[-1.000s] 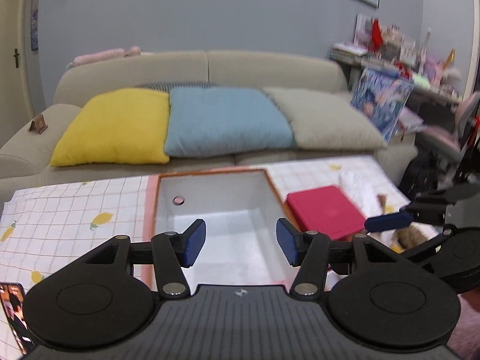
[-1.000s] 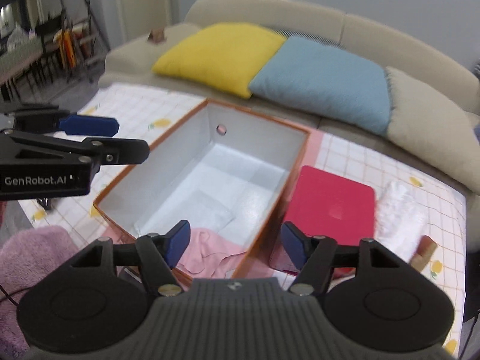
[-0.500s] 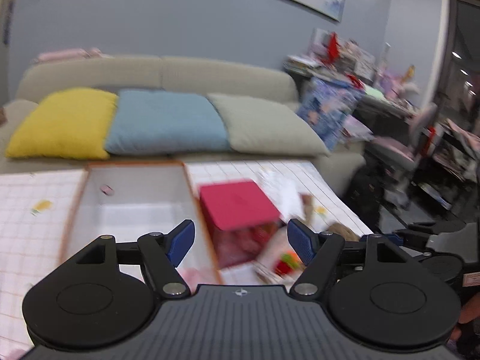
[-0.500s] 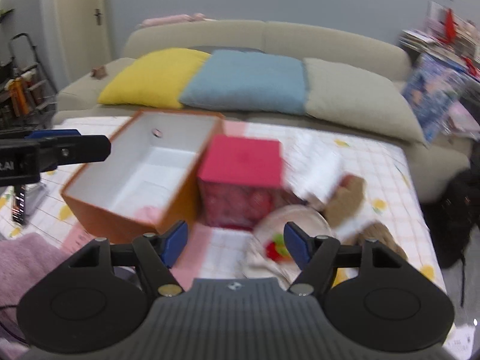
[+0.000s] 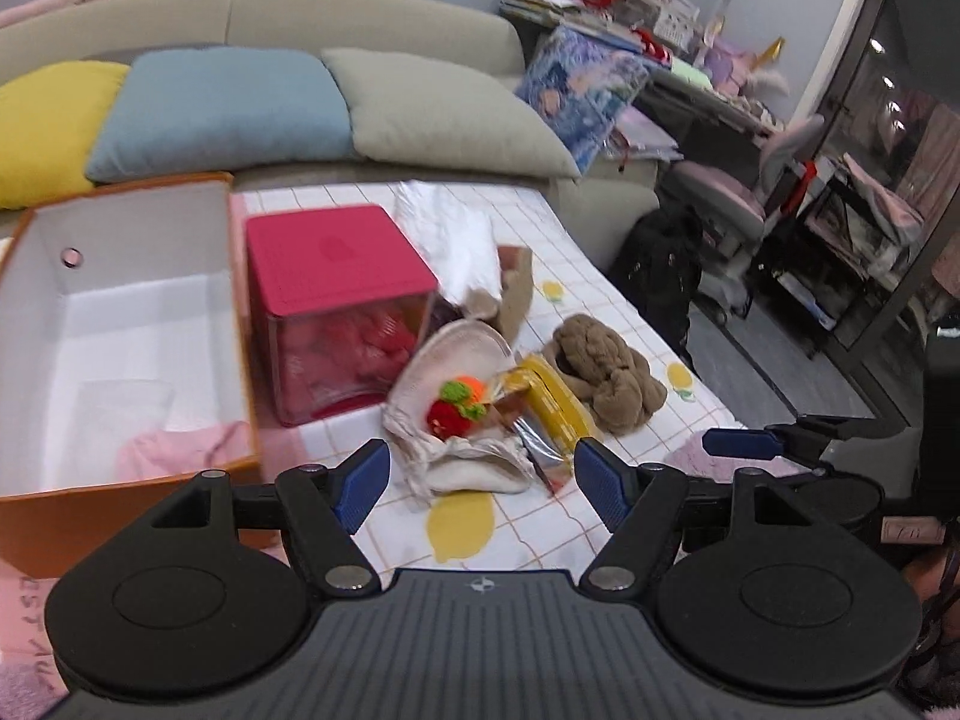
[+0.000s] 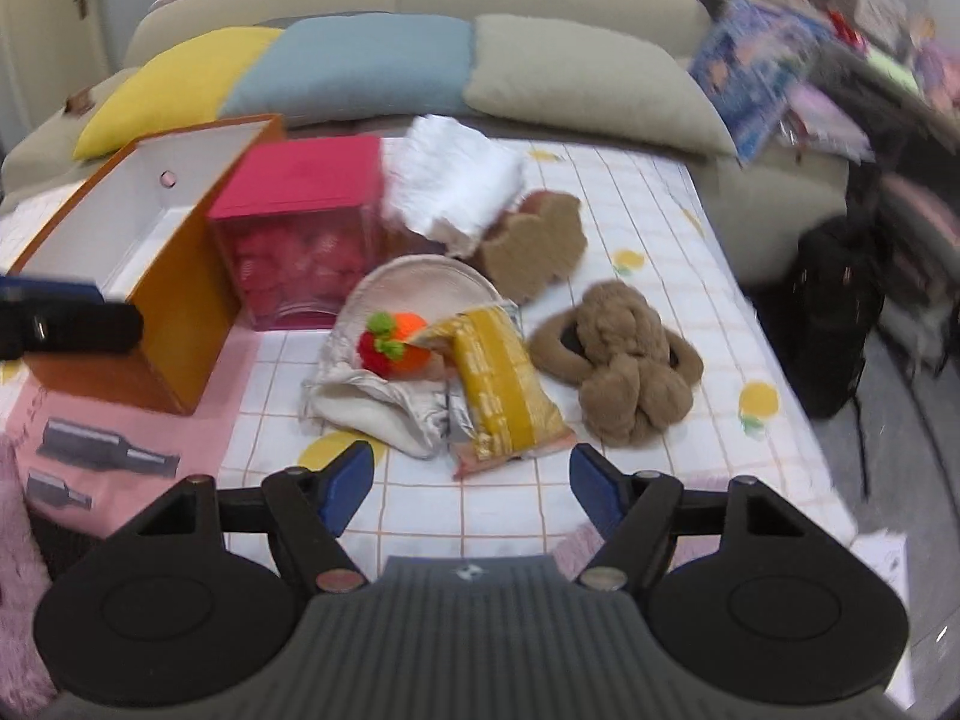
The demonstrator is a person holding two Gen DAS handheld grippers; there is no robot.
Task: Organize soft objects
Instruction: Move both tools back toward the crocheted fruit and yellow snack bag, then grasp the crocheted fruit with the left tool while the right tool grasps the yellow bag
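A pile of soft things lies on the checked tablecloth: a cream cloth pouch [image 5: 462, 468] with knitted red and orange fruits [image 5: 456, 408], a brown plush [image 5: 606, 372], and a white fluffy cloth [image 5: 456, 234]. A yellow snack packet [image 5: 552, 402] leans on the pouch. Left of the pile stand a red-lidded clear box [image 5: 336, 258] and an open orange box [image 5: 120, 498] with a pink cloth [image 5: 180, 450] inside. My left gripper [image 5: 483, 480] hovers open just before the pouch, holding nothing. My right gripper [image 6: 470, 480] is open and bare in front of the packet [image 6: 504, 396] and the brown plush [image 6: 624, 360].
A sofa [image 5: 360, 18] with yellow, blue and beige cushions runs behind the table. A black bag [image 6: 840, 312] sits on the floor beyond the table's right edge. A pink printed sheet [image 6: 120, 450] lies under the orange box [image 6: 174, 312]. A cluttered desk [image 5: 660, 36] stands far right.
Both views have swung right from the orange box to the pile of soft things and sunk closer to the table. The left jaws stand wider than a second ago.
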